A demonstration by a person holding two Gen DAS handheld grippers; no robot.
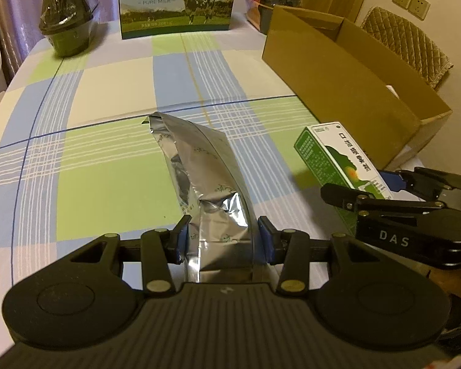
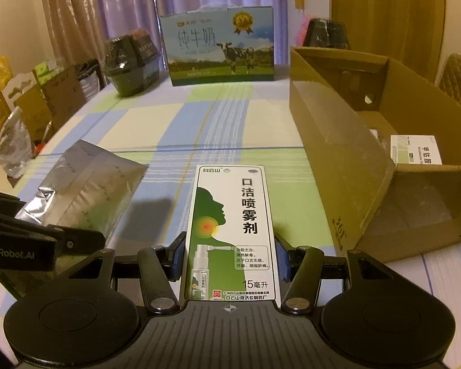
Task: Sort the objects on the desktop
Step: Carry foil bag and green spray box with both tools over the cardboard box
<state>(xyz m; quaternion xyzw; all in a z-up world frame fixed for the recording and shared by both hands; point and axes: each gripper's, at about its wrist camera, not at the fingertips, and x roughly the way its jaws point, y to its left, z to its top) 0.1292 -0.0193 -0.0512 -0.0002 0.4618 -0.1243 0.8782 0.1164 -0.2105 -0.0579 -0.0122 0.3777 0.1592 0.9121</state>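
Observation:
My left gripper (image 1: 222, 240) is shut on a crinkled silver foil pouch (image 1: 202, 178), which juts forward above the checked tablecloth (image 1: 107, 141). The same pouch (image 2: 86, 190) shows at the left of the right wrist view. My right gripper (image 2: 229, 259) is shut on a green and white spray box (image 2: 230, 227) with Chinese print, held lengthwise between the blue pads. From the left wrist view the spray box (image 1: 338, 160) and the right gripper (image 1: 381, 192) hover at the right, just in front of the open cardboard box (image 1: 347, 70).
The open cardboard box (image 2: 353, 141) at the right holds a small white packet (image 2: 415, 149). A milk carton case (image 2: 221, 46) stands at the table's far edge, flanked by dark wrapped pots (image 2: 129, 64) (image 2: 325, 32). Bags and boxes (image 2: 24, 107) crowd the floor at left.

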